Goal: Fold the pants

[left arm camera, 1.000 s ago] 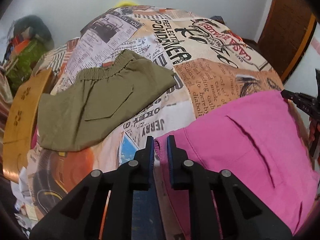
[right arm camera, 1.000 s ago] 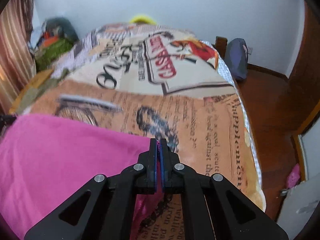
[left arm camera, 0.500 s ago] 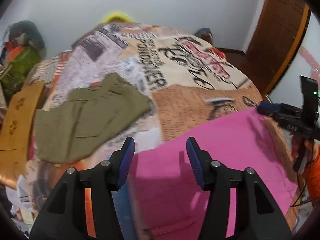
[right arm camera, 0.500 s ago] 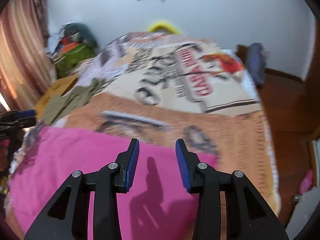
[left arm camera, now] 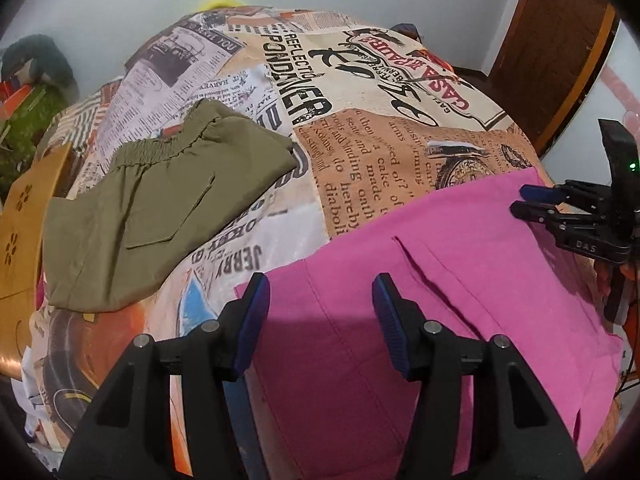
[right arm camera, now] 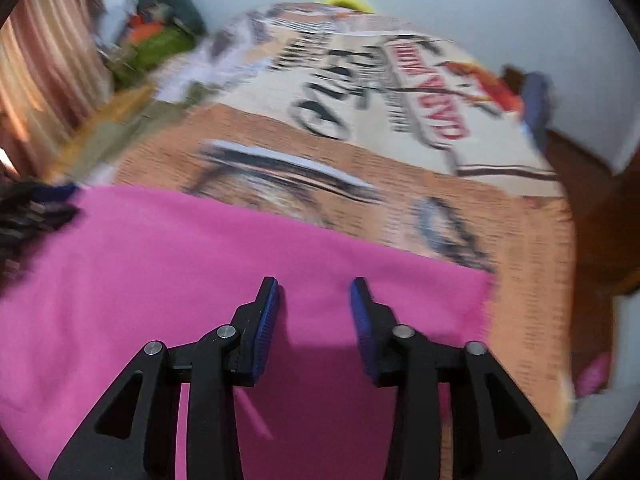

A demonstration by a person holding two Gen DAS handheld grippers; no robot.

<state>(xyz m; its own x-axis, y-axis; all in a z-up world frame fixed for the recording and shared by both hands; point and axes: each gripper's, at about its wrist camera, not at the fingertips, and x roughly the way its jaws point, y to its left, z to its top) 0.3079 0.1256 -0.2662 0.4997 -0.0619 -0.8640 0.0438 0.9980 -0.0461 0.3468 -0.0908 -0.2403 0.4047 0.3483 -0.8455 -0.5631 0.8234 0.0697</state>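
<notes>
The right wrist view is smeared by motion: the print on the newspaper-patterned bedspread [right arm camera: 400, 92] cannot be read, and the left hand-held gripper [right arm camera: 36, 208] at the left edge is a dark blur. The near end of the flat pink cotton pants [left arm camera: 460, 280] is hidden behind the black fingers and cut off by the left wrist view's lower edge. The heap of green and orange things [left arm camera: 28, 104] by the wall is too indistinct to identify.

Both views sit just behind their own tool and look steeply down along its fingers at the bed [left arm camera: 400, 148], close to the cloth. The left wrist view faces the pink pants [left arm camera: 460, 288] from their left end, with the olive pants [left arm camera: 160, 208] farther left. The right wrist view (blurred) faces the same pink pants [right arm camera: 200, 264] from the right end. They share the pink cloth, the newsprint bedspread and the far wall; each catches the other tool at its edge.
</notes>
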